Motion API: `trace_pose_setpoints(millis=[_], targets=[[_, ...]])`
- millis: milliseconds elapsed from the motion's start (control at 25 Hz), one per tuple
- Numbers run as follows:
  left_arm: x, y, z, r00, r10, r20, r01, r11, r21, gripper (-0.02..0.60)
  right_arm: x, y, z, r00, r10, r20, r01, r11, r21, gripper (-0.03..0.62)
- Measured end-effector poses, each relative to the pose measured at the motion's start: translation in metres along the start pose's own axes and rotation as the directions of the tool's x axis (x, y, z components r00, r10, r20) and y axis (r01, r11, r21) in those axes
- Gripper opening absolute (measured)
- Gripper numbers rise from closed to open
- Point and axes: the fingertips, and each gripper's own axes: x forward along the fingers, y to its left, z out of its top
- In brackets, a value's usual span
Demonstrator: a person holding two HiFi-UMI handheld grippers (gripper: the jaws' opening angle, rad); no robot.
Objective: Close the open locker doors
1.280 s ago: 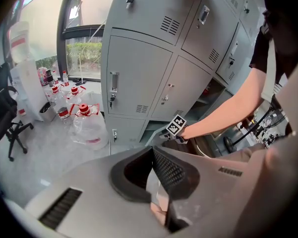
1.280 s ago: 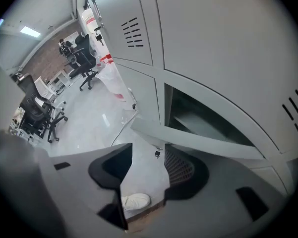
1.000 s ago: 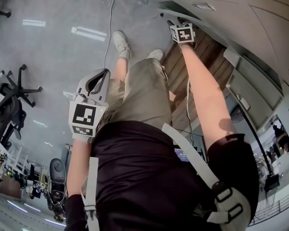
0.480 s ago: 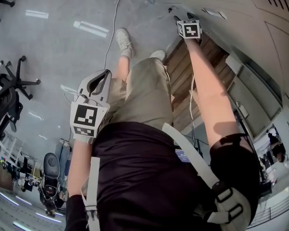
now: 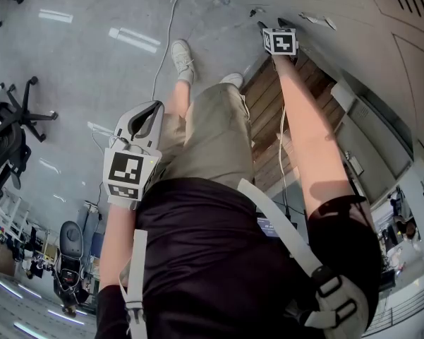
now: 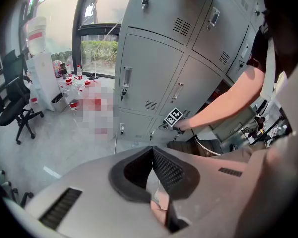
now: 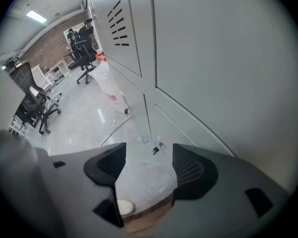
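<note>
The right tool (image 7: 149,152) hangs low in front of the bottom locker door (image 7: 176,125). Its jaws have just been opening and stand wide apart, with nothing between them, only the floor beyond. This door lies flush with its neighbours, so I judge it as closed. The left tool (image 6: 151,150) waits at the person's hip, its jaws together and empty. Further right a grey panel (image 5: 370,129) may be another door standing open; I cannot tell, so perhaps some work remains.

Head view looks steeply down; left gripper view faces the lockers (image 6: 149,68) from afar, right gripper view from close.
</note>
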Motion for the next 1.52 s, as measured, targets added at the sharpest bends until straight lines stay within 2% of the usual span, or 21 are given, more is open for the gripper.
trace_pose_setpoints(millis=[360, 640, 800, 960, 1280, 1520], targets=[[-0.004, -0.006, 0.018, 0.999, -0.011, 0.034, 0.01, 1.0, 0.029, 0.008, -0.035, 0.016, -0.008, 0.998, 0.049, 0.03, -0.05, 0.998, 0.031, 0.281], [-0.004, -0.016, 0.04, 0.998, -0.043, 0.053, 0.039, 0.997, 0.07, 0.008, -0.074, 0.022, -0.019, 0.996, 0.046, 0.073, -0.05, 0.997, 0.057, 0.177], [-0.005, -0.022, 0.054, 0.996, -0.062, 0.059, 0.056, 0.994, 0.094, 0.008, -0.102, 0.019, -0.024, 0.995, 0.013, 0.098, -0.02, 0.997, 0.079, 0.08], [-0.008, -0.031, 0.067, 0.994, -0.085, 0.076, 0.075, 0.99, 0.118, 0.008, -0.133, 0.026, -0.033, 0.992, 0.01, 0.123, -0.023, 0.994, 0.105, 0.044], [-0.001, -0.057, 0.112, 0.975, -0.191, 0.115, 0.164, 0.963, 0.212, 0.008, -0.214, 0.039, -0.03, 0.971, -0.009, 0.237, -0.036, 0.982, 0.188, 0.031], [0.003, -0.093, 0.144, 0.948, -0.293, 0.125, 0.246, 0.922, 0.3, 0.008, -0.275, 0.049, -0.027, 0.941, -0.046, 0.336, -0.046, 0.964, 0.26, 0.029]])
